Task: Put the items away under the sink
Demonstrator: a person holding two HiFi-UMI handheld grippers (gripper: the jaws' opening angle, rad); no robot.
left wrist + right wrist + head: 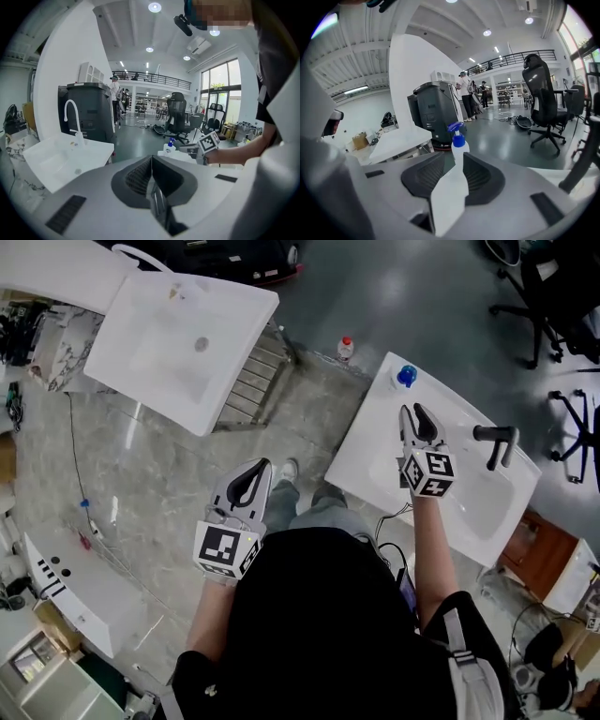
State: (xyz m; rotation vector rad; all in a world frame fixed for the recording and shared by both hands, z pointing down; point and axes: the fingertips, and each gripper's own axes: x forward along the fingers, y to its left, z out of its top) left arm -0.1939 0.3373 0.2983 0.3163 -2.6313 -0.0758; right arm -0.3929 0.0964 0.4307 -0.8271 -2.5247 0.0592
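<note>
— Where's the bottle [456, 142]?
— Dead ahead of my right gripper [458, 155], a little past the fingertips. It stands upright on the far corner of the sink [373, 444], white with a blue top.
— Have you got hold of it?
— No. The fingers [482, 176] stand narrowly apart with nothing between them, and I see the bottle through the gap. The tap [495, 438] is off to their right.
— And the left?
— My left gripper [151, 159] has its fingers pressed together, empty, over the floor [187, 470]. A second sink [141, 352] lies ahead to their left.
</note>
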